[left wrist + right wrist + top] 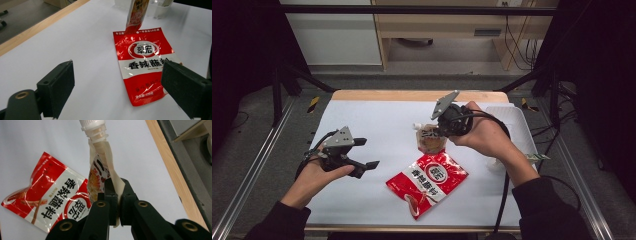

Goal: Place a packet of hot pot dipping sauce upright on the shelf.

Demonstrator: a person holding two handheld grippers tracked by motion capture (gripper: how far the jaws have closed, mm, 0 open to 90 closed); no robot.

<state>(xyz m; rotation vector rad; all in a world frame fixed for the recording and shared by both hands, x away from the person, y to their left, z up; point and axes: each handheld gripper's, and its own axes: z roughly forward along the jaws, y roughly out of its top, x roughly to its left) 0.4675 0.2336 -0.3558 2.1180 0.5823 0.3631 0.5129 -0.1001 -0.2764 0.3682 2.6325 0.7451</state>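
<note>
Above the red packet (427, 183), right tool (117, 197) pinches spout pouch (100, 173) cap-forward.

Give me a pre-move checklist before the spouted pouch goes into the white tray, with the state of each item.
1. Right gripper shut on the spouted pouch: ok, jaws pinch its edge.
2. Pouch clear of the red packet: cannot tell; in the left gripper view its lower end hangs right at the packet's top edge.
3. Cap on the spout: ok, a white cap is in place.
4. Left gripper out of the way: ok, open and off to the left of the packet.
5. White tray reachable: ok, it lies just beyond the right hand.
6. Room in the tray: cannot tell, the hand covers part of it.
</note>
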